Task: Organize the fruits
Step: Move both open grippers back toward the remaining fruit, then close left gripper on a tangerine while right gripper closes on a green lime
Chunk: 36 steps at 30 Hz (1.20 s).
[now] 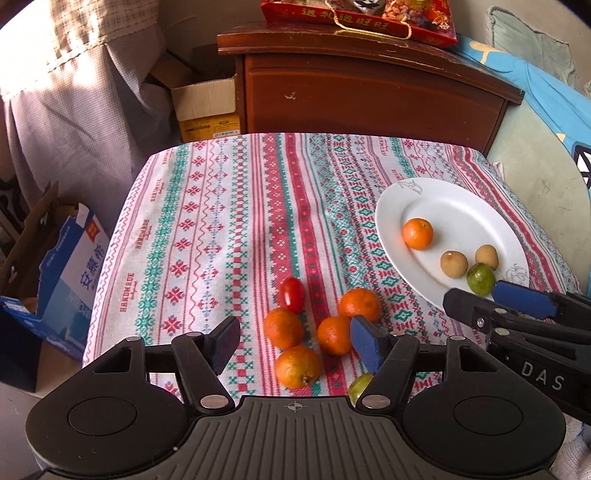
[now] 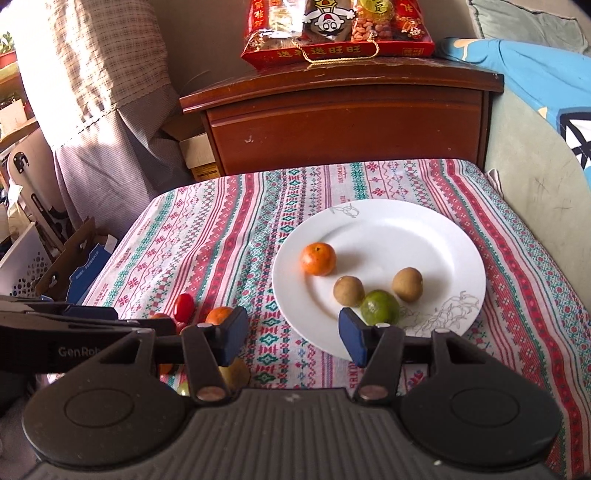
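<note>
The bench (image 1: 207, 229) wears a striped red, green and white cloth, and a white plate (image 2: 413, 229) sits toward its right side. On the plate lie 1 orange (image 2: 318, 258), 2 small brown round fruits (image 2: 348, 291) (image 2: 407, 284) and 1 green lime (image 2: 380, 307); the lime touches the nearer brown fruit and lies close to the plate's near rim.

The right gripper (image 2: 293, 334) hovers over the near edge of the plate with its jaws spread wide and nothing between them; its right blue pad (image 2: 351, 334) stands just in front of the lime.

Left of the plate, on the cloth, a loose cluster of 4 oranges (image 1: 283, 328) (image 1: 334, 335) (image 1: 359, 304) (image 1: 297, 366) lies together, with a red cherry tomato (image 1: 291, 294) just behind them. A green fruit (image 1: 360, 386) peeks out from under the left gripper's right finger, mostly hidden.

The left gripper (image 1: 295, 339) hangs above this cluster, its jaws wide apart and holding nothing; 2 of the oranges lie in the gap between the pads as seen from its camera, and the right pad overlaps the edge of 1 orange.

Behind the bench stands a dark wooden cabinet (image 1: 369, 88) with a red snack gift pack (image 2: 338, 33) on top. Cardboard boxes (image 1: 62, 266) sit on the floor to the left
</note>
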Each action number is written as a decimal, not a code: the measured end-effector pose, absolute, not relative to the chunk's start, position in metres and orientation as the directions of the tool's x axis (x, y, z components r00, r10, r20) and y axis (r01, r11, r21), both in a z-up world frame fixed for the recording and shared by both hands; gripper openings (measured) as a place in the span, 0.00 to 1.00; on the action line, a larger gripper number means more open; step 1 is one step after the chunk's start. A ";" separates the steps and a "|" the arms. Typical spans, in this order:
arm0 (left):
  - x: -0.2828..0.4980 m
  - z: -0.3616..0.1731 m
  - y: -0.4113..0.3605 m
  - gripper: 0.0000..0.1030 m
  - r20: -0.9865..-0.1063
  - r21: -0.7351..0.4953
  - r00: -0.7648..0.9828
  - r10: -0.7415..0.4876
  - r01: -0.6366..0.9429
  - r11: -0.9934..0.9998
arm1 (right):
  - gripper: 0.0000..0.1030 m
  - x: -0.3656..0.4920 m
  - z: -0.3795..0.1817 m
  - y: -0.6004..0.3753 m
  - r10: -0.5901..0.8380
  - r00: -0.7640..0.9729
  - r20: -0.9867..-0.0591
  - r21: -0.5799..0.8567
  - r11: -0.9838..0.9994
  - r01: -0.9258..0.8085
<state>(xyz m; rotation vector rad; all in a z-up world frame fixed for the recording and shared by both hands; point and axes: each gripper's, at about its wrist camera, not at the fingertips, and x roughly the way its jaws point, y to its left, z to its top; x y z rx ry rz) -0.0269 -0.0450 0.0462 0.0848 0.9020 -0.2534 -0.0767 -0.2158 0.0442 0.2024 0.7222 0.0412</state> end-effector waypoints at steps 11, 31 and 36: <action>-0.029 0.043 0.008 0.65 -0.761 -0.064 0.632 -0.144 0.148 0.987 | 0.53 -0.098 0.031 -0.186 0.185 0.717 -0.672 0.215 0.975 -0.050; -0.040 0.028 0.020 0.64 -0.760 -0.103 0.617 -0.205 0.197 0.975 | 0.40 -0.093 0.008 -0.157 0.206 0.686 -0.698 0.194 0.976 -0.096; -0.041 0.026 0.017 0.63 -0.757 -0.115 0.613 -0.226 0.217 0.969 | 0.34 -0.091 0.005 -0.157 0.205 0.685 -0.700 0.194 0.976 -0.094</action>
